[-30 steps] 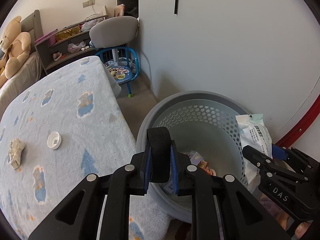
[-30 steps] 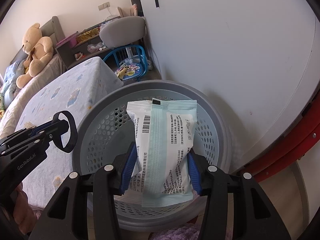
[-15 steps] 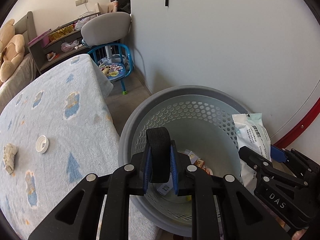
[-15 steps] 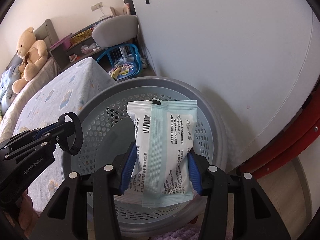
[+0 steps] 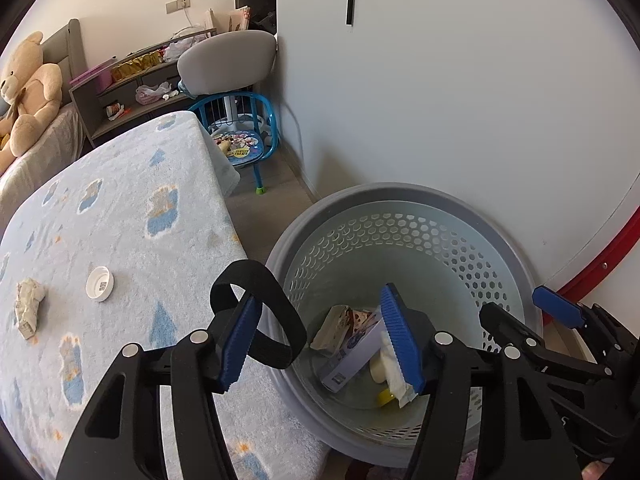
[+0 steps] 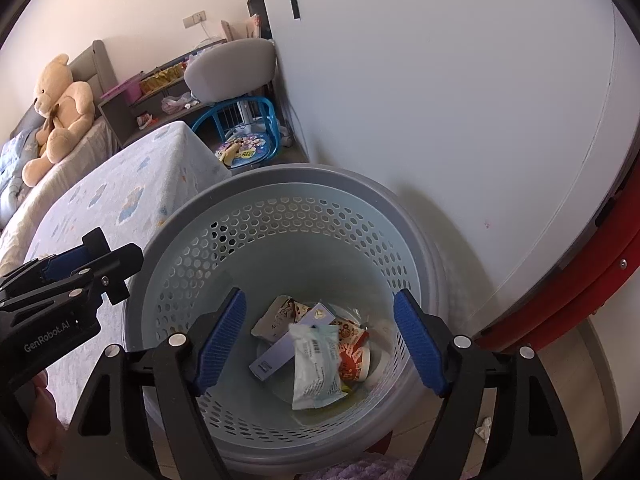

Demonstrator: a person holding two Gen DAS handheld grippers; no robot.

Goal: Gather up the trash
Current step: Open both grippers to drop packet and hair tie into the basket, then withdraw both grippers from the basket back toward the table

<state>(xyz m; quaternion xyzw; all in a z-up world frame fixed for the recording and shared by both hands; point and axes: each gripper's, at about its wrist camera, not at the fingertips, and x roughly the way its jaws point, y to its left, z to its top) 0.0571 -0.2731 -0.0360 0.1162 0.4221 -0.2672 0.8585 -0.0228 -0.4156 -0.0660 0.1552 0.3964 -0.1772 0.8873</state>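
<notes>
- Trash left to collect lies on the blanket-covered table (image 5: 120, 216): a crumpled paper wad (image 5: 29, 307) near the left edge and a white bottle cap (image 5: 99, 283) just beside it, the two apart from each other.
- The perforated grey basket (image 6: 280, 184) stands on the floor against the table's corner. At its bottom lie a pale sealed packet (image 6: 316, 364), a flat lilac box (image 6: 292, 340) and some printed wrappers (image 6: 352, 344), piled loosely and touching.
- The left gripper (image 5: 320, 344) has its tongs spread wide. A black elastic loop (image 5: 256, 312) hangs on the left tong, over the edge where basket rim and table meet; I cannot tell whether it is snagged or about to fall.
- The right gripper (image 6: 320, 340) hovers over the basket mouth, tongs wide apart and holding nothing.
- Handling, as a judgement: the paper wad looks very light and soft; it should crush under the pads, so a pinch across its middle would likely do.
- The cap looks light, stiff and smooth, lying flat on plush cloth. It may slip or tip; taking it across its rim, pads pressed a little into the blanket, seems safest.
- The loop looks limp and may cling to the ribbed blue pad.
</notes>
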